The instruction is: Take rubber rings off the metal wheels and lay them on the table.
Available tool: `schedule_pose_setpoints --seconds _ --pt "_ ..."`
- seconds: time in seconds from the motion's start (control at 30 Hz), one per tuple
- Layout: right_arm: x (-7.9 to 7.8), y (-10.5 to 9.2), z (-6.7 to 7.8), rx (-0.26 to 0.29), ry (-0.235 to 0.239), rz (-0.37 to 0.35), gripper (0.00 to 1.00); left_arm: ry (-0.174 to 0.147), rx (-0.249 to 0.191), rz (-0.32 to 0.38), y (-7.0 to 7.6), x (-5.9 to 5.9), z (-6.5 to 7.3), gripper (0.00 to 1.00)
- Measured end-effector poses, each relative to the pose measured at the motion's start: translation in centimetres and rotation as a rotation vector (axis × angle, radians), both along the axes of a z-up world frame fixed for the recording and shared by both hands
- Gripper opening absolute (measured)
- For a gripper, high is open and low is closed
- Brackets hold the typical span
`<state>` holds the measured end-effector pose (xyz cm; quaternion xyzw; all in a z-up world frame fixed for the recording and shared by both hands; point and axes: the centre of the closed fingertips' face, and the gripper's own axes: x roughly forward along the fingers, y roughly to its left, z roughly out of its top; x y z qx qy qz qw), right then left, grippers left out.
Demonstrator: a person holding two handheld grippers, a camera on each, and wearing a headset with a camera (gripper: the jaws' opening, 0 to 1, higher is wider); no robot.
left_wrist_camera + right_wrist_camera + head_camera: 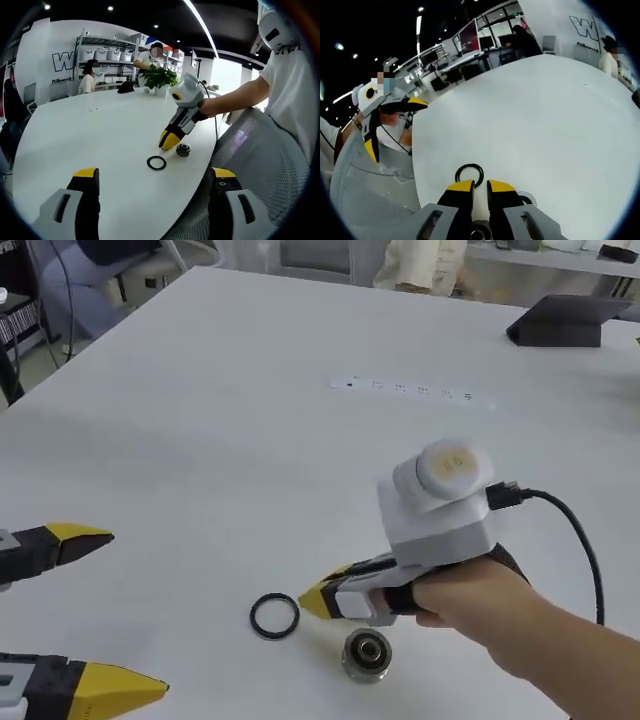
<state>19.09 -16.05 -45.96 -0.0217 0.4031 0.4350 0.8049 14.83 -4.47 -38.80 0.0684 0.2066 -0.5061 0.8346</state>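
In the head view the right gripper (322, 600), held in a hand (480, 605), lies low over the white table (230, 410) with its jaws drawn close together and nothing between them. The rubber ring (274, 616) lies flat on the table just beyond their tips, apart from them. The metal wheel (366, 653) sits just beside the gripper on the person's side, seemingly with its bore facing up. The left gripper (140, 612) enters from the left edge with its jaws spread wide and empty, well apart from both pieces. In the left gripper view the left gripper (155, 175) frames the rubber ring (156, 162) between its open jaws, straight ahead but some way off. The metal wheel (183, 149) is beyond and to the right, near the tip of the right gripper (169, 141). In the right gripper view the right gripper (481, 187) shows a narrow slit between its jaws. The rubber ring (469, 173) lies directly ahead, a little toward the left jaw, and the metal wheel (526, 199) peeks out beside the right jaw. The left gripper (395, 127) hangs far off at the left. The ring is round and flat, so no long axis governs the approach. The right gripper is plainly the nearer one. I cannot tell whether the wheel carries another ring.
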Motion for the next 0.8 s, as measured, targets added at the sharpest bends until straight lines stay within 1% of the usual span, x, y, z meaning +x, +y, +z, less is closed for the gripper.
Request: schedule_pose_setpoints --seconds 0.13,0.27,0.4,0.57,0.67,0.7,0.77,0.8 --pt "0.5 -1.2 0.9 0.022 -0.021 -0.031 0.08 -0.009 -0.003 -0.019 -0.7 0.3 0.4 0.89" --pt "0.5 -2.2 1.8 0.051 -0.041 -0.03 0.1 -0.023 0.004 -0.055 -1.7 0.5 1.0 0.89" --pt "0.7 -3.2 2.4 0.055 -0.068 -0.033 0.12 -0.043 0.012 -0.084 -2.2 1.1 1.5 0.88" --pt "0.9 -4.6 1.9 0.046 -0.072 -0.059 0.13 -0.077 0.021 -0.125 -3.1 2.0 2.6 0.87" --pt "0.8 -5.3 1.4 0.037 -0.078 -0.065 0.14 -0.101 0.038 -0.155 -3.9 2.6 3.1 0.86" --pt "0.8 -5.5 1.3 0.035 -0.078 -0.064 0.15 -0.111 0.036 -0.169 -4.4 2.8 3.5 0.85" --pt "0.6 -5.9 0.9 0.031 -0.078 -0.06 0.17 -0.136 0.012 -0.216 -5.6 2.7 4.4 0.81" --pt "0.6 -6.1 0.7 0.029 -0.077 -0.059 0.18 -0.139 0.008 -0.228 -6.0 2.7 4.6 0.8"
